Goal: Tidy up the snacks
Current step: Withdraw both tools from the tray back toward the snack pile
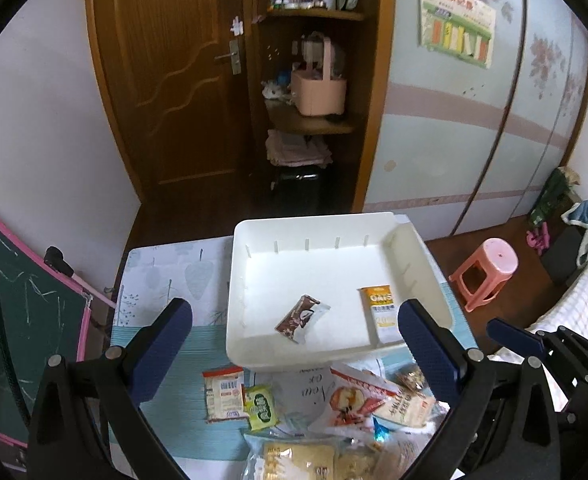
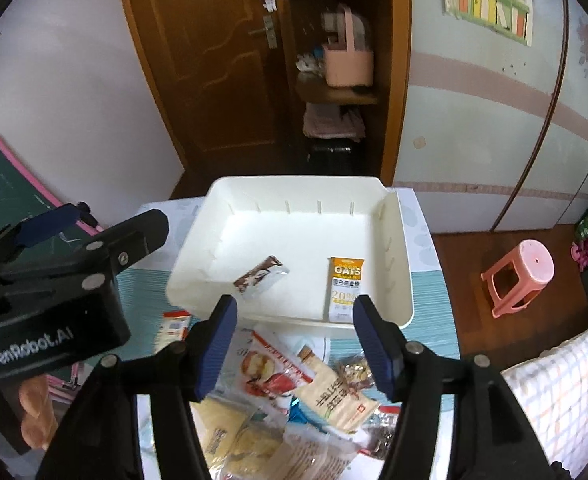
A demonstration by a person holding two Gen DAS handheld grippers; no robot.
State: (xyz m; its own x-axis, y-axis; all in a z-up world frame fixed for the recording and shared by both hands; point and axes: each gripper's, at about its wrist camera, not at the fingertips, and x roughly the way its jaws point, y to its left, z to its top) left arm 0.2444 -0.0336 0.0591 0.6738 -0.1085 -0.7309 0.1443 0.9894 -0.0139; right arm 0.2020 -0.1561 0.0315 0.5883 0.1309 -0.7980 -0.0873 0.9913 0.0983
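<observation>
A white plastic bin (image 1: 334, 236) (image 2: 294, 188) stands at the far end of a small table. In it lie a brown-and-white wrapped bar (image 1: 301, 318) (image 2: 259, 276) and an orange-and-white oats packet (image 1: 381, 312) (image 2: 345, 286). Several loose snack packets (image 1: 350, 400) (image 2: 294, 392) lie in a pile in front of the bin. My left gripper (image 1: 294, 340) is open and empty above the pile's left part. My right gripper (image 2: 296, 340) is open and empty above the pile, just short of the bin's near wall.
A striped and leaf-print cloth covers the table (image 1: 161, 280). A red-and-white packet (image 1: 223, 394) and a green packet (image 1: 259, 406) lie left of the pile. A pink stool (image 1: 486, 272) stands on the floor to the right. A chalkboard (image 1: 17, 320) leans at the left. A bed edge (image 2: 566, 392) lies at the right.
</observation>
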